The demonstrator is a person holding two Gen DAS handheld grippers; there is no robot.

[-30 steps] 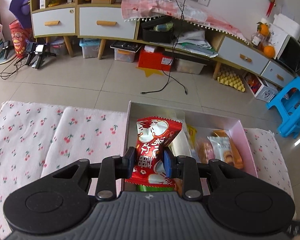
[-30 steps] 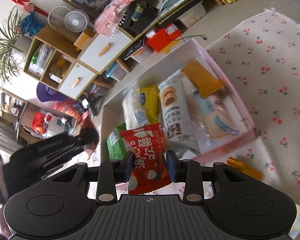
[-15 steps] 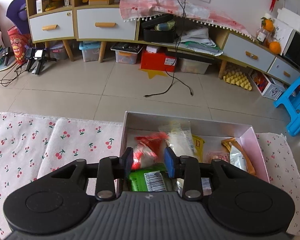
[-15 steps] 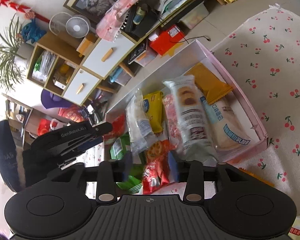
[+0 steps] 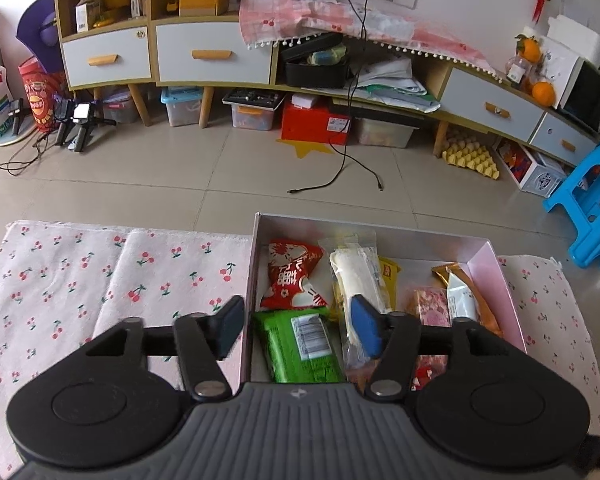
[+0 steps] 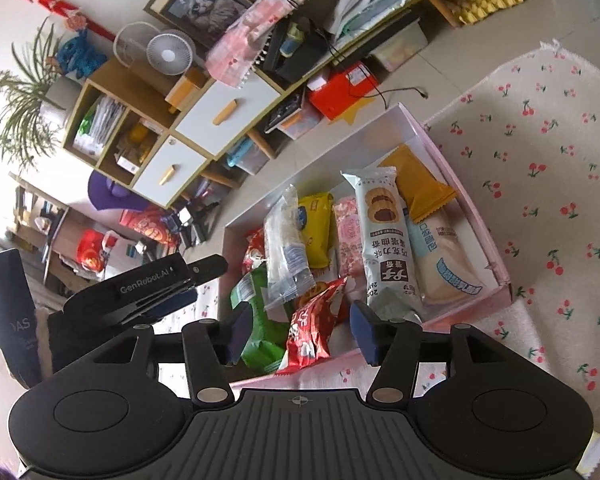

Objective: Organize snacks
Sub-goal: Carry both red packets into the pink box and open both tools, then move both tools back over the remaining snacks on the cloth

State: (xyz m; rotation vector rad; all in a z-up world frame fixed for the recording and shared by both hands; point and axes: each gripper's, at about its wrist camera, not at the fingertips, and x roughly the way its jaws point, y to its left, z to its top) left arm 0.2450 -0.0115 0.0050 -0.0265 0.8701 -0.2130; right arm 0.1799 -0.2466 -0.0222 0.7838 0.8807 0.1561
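Note:
A pink box [image 5: 380,227] on the cherry-print cloth holds several snack packets. In the left wrist view a red packet [image 5: 294,276] lies loose in the box's far left corner, beyond a green packet [image 5: 304,344]. My left gripper [image 5: 298,330] hangs over the green packet, its jaws opening and touching nothing. In the right wrist view a second red packet [image 6: 312,328] lies tilted at the near rim of the box [image 6: 480,220]. It sits between the opening jaws of my right gripper [image 6: 300,332], and neither pad presses on it. The left gripper [image 6: 156,284] shows at the box's left.
Also in the box are a grey-blue cookie packet [image 6: 384,236], a yellow packet [image 6: 316,224], an orange packet [image 6: 416,184] and a clear-wrapped roll [image 6: 288,248]. The cherry cloth [image 5: 100,280] spreads to both sides. Past the table edge are tiled floor, cabinets and a blue stool [image 5: 592,200].
Both grippers held a red packet a second ago. Each has let go, its jaws have spread, and both packets now lie in the box.

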